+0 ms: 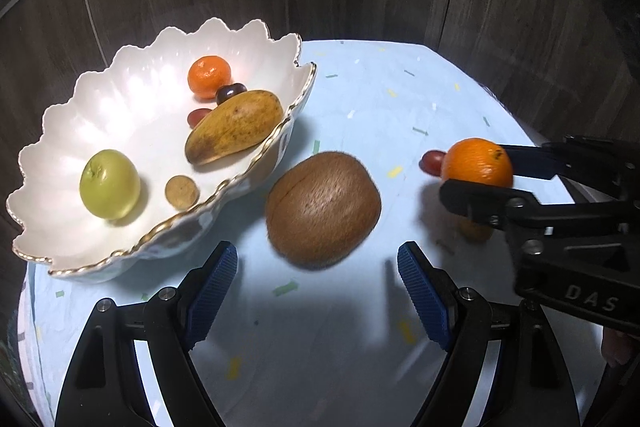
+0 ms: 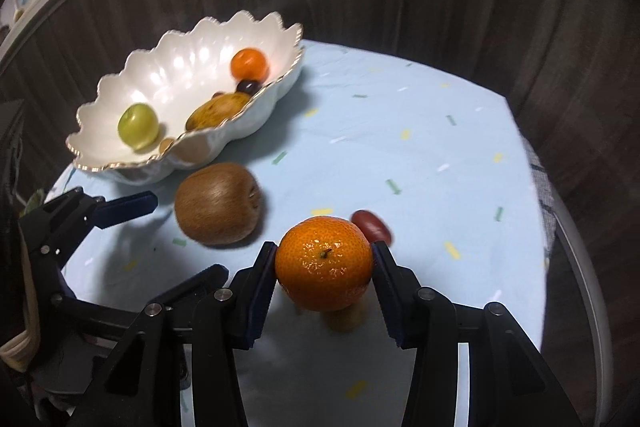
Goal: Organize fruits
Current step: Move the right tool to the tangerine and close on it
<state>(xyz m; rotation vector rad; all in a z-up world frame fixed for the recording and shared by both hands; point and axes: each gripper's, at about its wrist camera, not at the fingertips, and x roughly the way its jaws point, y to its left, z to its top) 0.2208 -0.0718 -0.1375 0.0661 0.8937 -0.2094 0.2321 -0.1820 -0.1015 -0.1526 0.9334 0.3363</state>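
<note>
The right hand-held gripper [image 2: 324, 259] is clamped on a glossy, dimpled mandarin [image 2: 324, 263], its ribbed blue pads pressed to either side, the fruit raised just above the pale blue, confetti-patterned desk [image 2: 420, 155]. A smooth dark-red grape [image 2: 372, 225] lies just beyond it. The left hand-held gripper [image 1: 318, 281] stands wide apart and holds nothing, with a fuzzy brown kiwi [image 1: 323, 209] lying on the desk just ahead of its fingertips. Beside the kiwi sits a scalloped white porcelain bowl [image 1: 132, 255] (gold-trimmed rim) holding a second mandarin [image 1: 209, 76], a speckled yellow mango [image 1: 234, 127], a green apple-like fruit [image 1: 110, 184], dark grapes [image 1: 230, 93] and a small tan round fruit [image 1: 182, 191].
</note>
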